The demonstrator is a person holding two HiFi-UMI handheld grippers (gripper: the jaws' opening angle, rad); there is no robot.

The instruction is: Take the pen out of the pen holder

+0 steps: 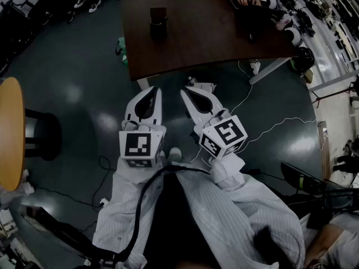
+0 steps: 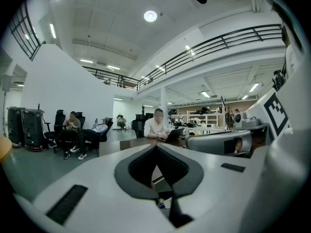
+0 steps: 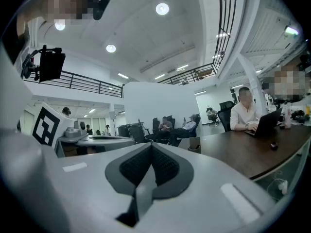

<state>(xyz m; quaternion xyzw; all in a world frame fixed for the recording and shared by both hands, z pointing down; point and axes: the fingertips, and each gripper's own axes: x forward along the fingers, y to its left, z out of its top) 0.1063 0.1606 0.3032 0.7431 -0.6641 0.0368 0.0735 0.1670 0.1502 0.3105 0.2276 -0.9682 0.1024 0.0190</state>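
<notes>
Atop the table (image 1: 207, 35) stands a dark, boxy pen holder (image 1: 159, 22).

My head camera looks steeply down from above my chest onto my left tongs (image 1: 151, 94) and right tongs (image 1: 188, 95), with the dark brown wooden counter (image 1: 213, 32) farther ahead. Each tongs camera sits close behind its own jaws, facing level across the hall. Both catch that counter.
</notes>
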